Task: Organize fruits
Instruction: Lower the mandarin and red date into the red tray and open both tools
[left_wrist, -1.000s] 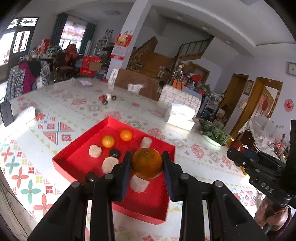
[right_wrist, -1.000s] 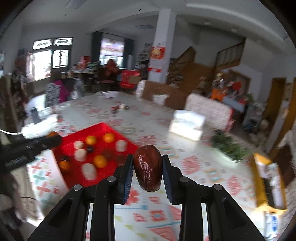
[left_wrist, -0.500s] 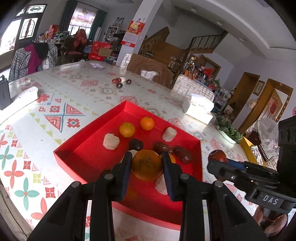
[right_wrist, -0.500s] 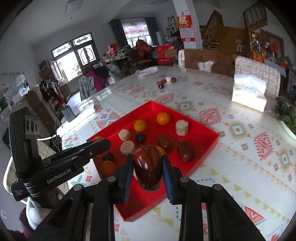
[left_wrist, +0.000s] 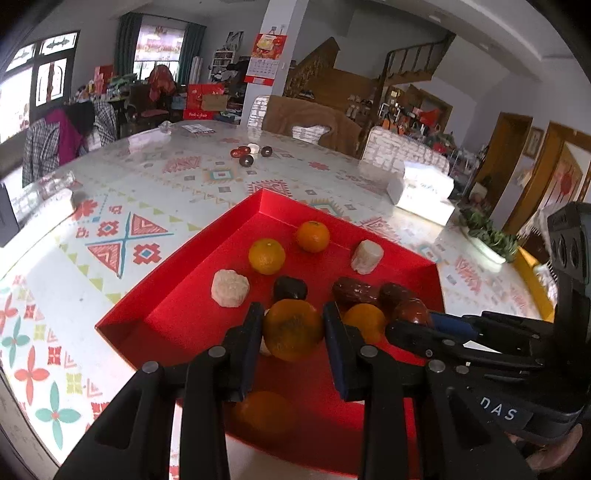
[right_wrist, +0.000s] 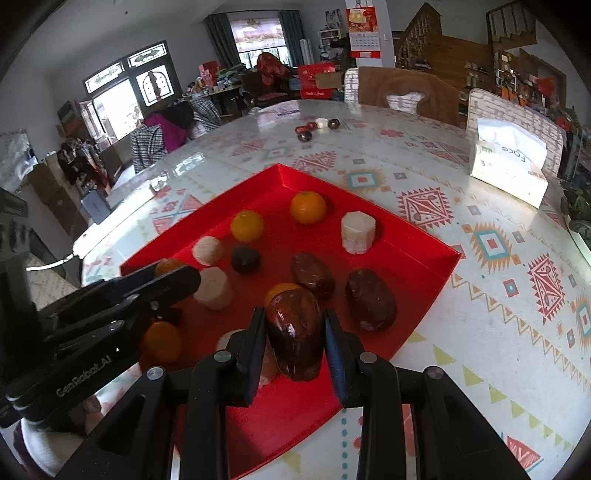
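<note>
A red tray (left_wrist: 177, 299) (right_wrist: 424, 266) on the patterned table holds several oranges, white banana pieces, dark plums and brown dates. My left gripper (left_wrist: 293, 332) is shut on an orange (left_wrist: 293, 328) and holds it over the tray's near part. My right gripper (right_wrist: 295, 339) is shut on a brown date (right_wrist: 295, 332) over the tray's near right part. Each gripper shows in the other's view: the right gripper (left_wrist: 410, 323) with its date, the left gripper (right_wrist: 173, 277) with its orange.
A few small fruits (left_wrist: 251, 153) (right_wrist: 317, 127) lie on the far table. A tissue box (left_wrist: 424, 195) (right_wrist: 509, 166) stands at the right. A green plant in a dish (left_wrist: 484, 232) sits at the right edge. Chairs stand behind the table.
Both grippers have moved down and in over the red tray, each still holding its fruit. The tray now fills more of both views.
</note>
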